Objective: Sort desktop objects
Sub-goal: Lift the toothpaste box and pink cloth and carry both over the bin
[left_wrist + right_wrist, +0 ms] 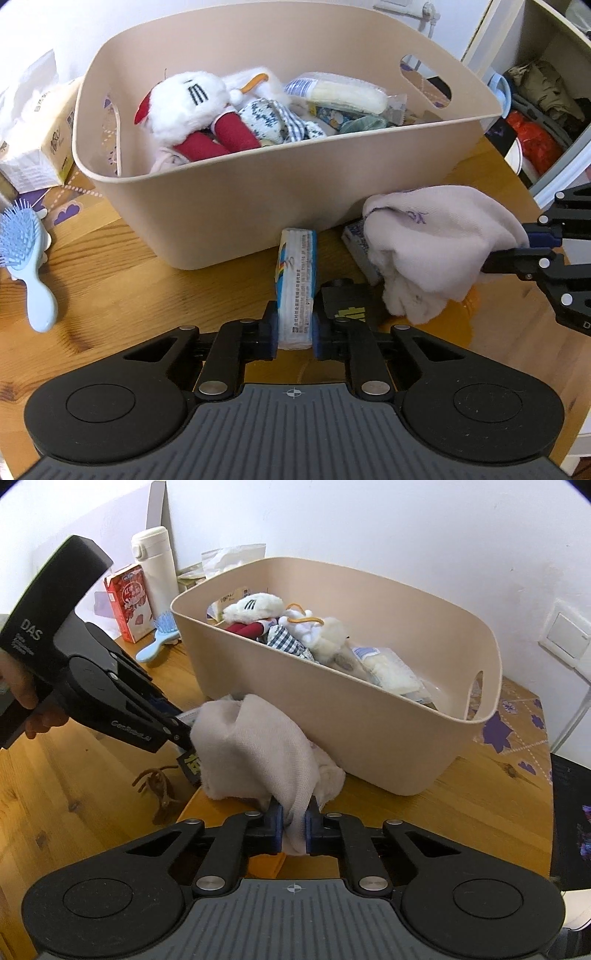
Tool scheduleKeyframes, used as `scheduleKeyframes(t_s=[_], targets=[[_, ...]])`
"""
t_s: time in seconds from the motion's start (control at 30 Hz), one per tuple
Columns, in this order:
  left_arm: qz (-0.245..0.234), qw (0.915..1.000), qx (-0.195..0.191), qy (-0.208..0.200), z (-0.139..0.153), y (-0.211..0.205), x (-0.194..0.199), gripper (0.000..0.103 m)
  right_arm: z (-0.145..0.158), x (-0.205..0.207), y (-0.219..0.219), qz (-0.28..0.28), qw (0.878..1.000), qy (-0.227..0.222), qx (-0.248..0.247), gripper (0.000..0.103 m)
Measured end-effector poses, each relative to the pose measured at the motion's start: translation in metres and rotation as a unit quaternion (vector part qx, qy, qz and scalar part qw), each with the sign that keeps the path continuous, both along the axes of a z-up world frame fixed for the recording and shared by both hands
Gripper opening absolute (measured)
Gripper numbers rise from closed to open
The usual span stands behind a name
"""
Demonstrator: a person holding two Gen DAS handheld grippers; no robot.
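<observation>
You are working over a wooden table (110,266) with a beige plastic bin (258,192) filling the upper middle of the left wrist view; it is holding a white plush toy (188,107) with red legs, a checked cloth and a sealed packet (343,92). At the right of that frame your right gripper (293,830) is pinching a pale pink cloth (255,749) just beside the bin's near wall. At lower centre your left gripper (294,330) is pressing its jaws onto a slim blue-and-white packet (297,280), standing on edge on the table. At the left edge a light blue hairbrush (26,254) is lying below a tissue pack (35,144).
</observation>
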State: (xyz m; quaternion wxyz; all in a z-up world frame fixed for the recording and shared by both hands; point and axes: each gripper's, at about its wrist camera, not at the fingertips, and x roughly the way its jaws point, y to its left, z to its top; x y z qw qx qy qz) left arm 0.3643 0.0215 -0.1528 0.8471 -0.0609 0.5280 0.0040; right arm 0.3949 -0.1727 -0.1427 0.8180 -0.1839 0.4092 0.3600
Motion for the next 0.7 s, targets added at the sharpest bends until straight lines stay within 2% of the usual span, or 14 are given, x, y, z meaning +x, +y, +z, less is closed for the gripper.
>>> scheduleKeyframes(t_s=[0.7], targets=[[0.007,0.9992,0.022,-0.034,0.042,-0.015,-0.054,0.016,0.034,-0.046,-0.041,-0.015,0.999,-0.031,0.04,0.009]])
